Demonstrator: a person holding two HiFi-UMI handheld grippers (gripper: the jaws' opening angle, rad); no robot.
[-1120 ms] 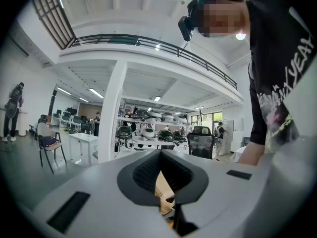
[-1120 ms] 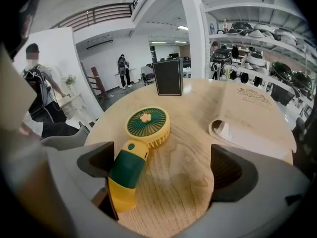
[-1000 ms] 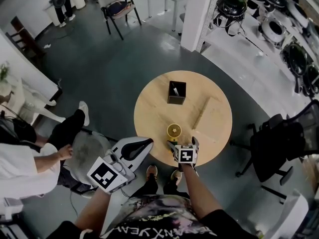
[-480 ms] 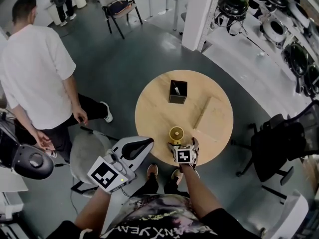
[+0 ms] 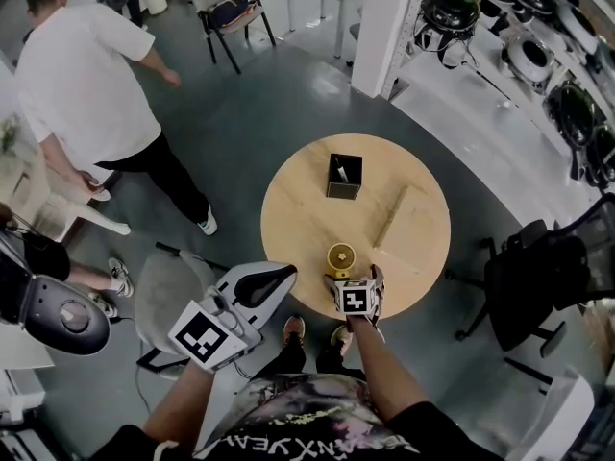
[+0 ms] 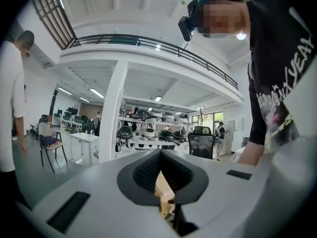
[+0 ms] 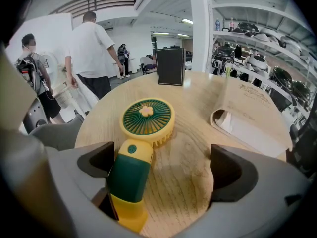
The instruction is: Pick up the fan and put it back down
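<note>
Yellow-and-green handheld fan (image 7: 146, 119) lying flat on a round wooden worktop (image 5: 404, 209).
Left gripper (image 6: 159, 155) off the worktop's edge, jaws pressed together, empty. Fan's ribbed green grille sits in a smooth yellow ring; its handle lies between the spread jaws of the right gripper (image 7: 163, 165). Only the white-shirted person (image 5: 91, 75) has moved since.

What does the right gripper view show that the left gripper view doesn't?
Only the right gripper view: the fan lying on the round table, its handle between the open jaws of the right gripper, and a black box behind. Only the left gripper view: the left gripper with jaws together, the wearer's black shirt, a balcony railing. Both: the white pillar, loaded shelves and a person in a white shirt.
</note>
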